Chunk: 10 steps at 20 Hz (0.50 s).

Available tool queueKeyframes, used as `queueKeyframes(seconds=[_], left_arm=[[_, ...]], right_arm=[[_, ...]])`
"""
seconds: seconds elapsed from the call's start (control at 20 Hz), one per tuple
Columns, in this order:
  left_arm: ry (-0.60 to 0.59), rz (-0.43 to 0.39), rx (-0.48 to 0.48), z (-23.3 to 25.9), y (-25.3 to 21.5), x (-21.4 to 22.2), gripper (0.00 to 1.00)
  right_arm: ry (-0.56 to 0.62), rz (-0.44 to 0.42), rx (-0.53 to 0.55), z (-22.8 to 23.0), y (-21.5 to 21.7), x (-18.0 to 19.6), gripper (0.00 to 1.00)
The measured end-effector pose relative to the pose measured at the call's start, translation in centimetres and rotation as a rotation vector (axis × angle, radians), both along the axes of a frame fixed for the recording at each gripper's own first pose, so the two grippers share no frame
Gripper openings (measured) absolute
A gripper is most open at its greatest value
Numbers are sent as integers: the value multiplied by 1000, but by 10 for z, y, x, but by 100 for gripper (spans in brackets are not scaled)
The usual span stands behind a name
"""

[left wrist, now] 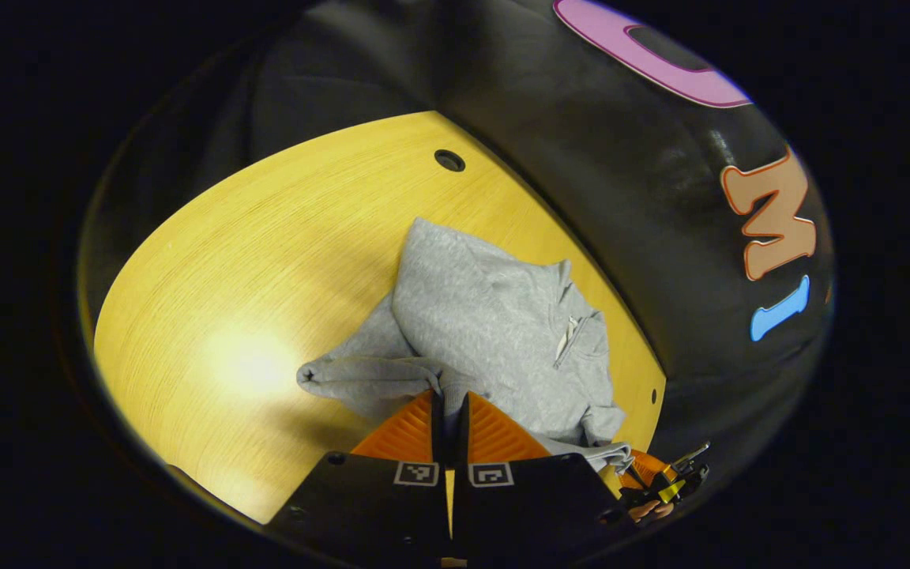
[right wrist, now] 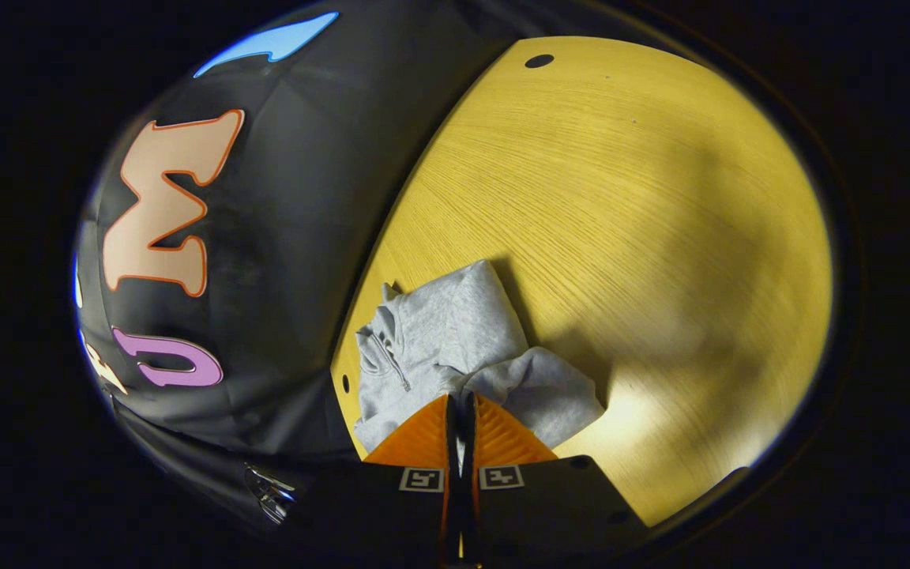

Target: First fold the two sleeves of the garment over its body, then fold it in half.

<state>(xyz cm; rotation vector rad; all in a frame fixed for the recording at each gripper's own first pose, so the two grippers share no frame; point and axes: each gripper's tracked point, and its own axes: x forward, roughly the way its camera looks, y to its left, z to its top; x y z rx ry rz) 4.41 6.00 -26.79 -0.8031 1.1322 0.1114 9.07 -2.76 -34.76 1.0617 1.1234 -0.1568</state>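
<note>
A grey zip-neck sweatshirt (left wrist: 494,316) lies crumpled on the yellow wooden table (left wrist: 265,261), close to the black cloth wall. In the left gripper view my left gripper (left wrist: 449,395) is shut on a sleeve (left wrist: 368,378) whose cuff sticks out to the left. The other gripper (left wrist: 664,484) shows at the garment's lower right edge. In the right gripper view the sweatshirt (right wrist: 447,324) lies with its zip collar toward the wall. My right gripper (right wrist: 460,399) is shut on a fold of grey fabric (right wrist: 542,387) at its near edge.
The booth's black cloth wall (left wrist: 629,182) runs along the table edge right beside the garment. A round cable hole (left wrist: 449,160) sits at the table's far side, seen too as the hole (right wrist: 539,61). Bare tabletop (right wrist: 644,221) stretches away from the wall.
</note>
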Motion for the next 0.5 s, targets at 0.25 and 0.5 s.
queueKeyframes(seconds=[0.25, 0.5], left_arm=[[-64, 56, -19, 2, 4, 17, 16], [-301, 77, 47, 43, 14, 56, 65]], right_arm=[[-64, -12, -5, 7, 3, 16, 22], [-257, 10, -217, 40, -22, 39, 95]])
